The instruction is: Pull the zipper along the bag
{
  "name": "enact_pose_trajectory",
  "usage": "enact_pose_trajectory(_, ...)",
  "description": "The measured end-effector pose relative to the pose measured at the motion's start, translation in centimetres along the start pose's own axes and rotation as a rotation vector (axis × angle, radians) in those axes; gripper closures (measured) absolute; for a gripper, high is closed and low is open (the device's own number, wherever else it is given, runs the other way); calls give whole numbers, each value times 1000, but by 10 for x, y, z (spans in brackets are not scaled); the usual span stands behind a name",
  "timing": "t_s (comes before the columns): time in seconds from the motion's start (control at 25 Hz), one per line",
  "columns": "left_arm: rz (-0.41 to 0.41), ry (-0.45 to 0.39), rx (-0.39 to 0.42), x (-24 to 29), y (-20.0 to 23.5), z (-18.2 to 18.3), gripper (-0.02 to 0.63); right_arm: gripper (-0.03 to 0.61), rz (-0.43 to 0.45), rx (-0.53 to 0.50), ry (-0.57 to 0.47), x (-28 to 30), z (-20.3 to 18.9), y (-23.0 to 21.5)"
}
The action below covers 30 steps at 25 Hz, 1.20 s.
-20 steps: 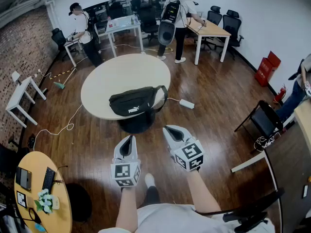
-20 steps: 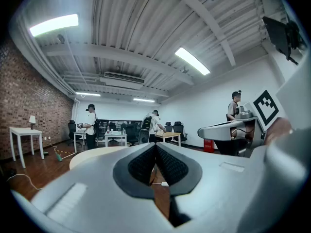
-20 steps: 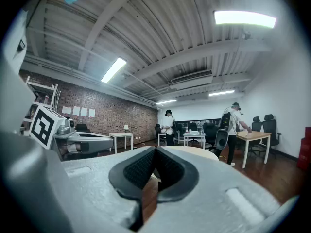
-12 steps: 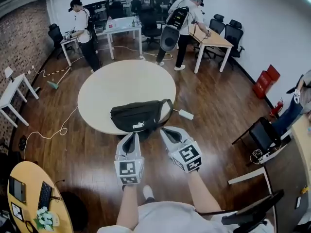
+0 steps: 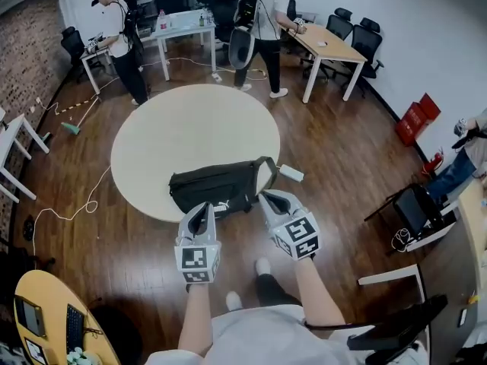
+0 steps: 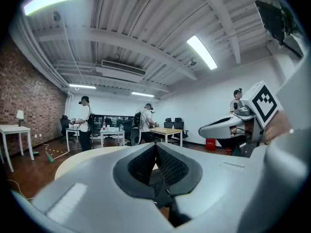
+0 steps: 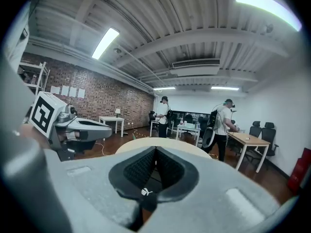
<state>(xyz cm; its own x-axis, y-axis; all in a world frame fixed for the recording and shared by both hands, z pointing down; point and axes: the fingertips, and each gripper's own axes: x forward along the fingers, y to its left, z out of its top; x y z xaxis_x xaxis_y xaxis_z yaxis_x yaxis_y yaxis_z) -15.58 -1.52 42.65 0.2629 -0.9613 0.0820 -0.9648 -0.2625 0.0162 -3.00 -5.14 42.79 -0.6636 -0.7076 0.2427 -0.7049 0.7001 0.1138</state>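
Looks like the approach: left gripper (image 5: 202, 208) and right gripper (image 5: 268, 199), both pinched together and empty, hover just beside the bag (image 5: 217, 185), whose zipper pull they must next find

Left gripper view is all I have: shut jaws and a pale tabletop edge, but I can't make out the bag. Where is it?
Observer: On the head view the black fabric waist bag lies at the near edge of the round beige table, right ahead of the left gripper.
Operator: And the other gripper?
Observer: The right gripper points at the bag's right end. Its own view shows its jaws together with nothing between them.
Operator: Is either one touching the bag?
Observer: On the head view both tips sit at the bag's near edge. Contact cannot be told.
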Motion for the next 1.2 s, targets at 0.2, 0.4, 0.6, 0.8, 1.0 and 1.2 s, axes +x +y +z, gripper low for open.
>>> enact_pose_trajectory(0.2,4,34,-38,59,8,-13,597,586,-4,46,27,46,-18,-62)
enact_pose_trajectory(0.4,-45,111,-45,139,-2,-39,597,586,5,70,95,110,-49,-137)
enact_pose_trajectory(0.6,-93,225,-26,213,-26,-73,597,586,55,114,226,161,-101,-196)
enact_pose_trajectory(0.8,-121,348,-18,256,-48,-110,597,586,109,151,346,187,-173,-218)
enact_pose_trajectory(1.0,-160,442,-1,283,-59,-145,597,586,184,152,394,220,-228,-219)
enact_pose_trajectory(1.2,-202,508,-6,300,-72,-171,595,586,216,136,440,259,-268,-230)
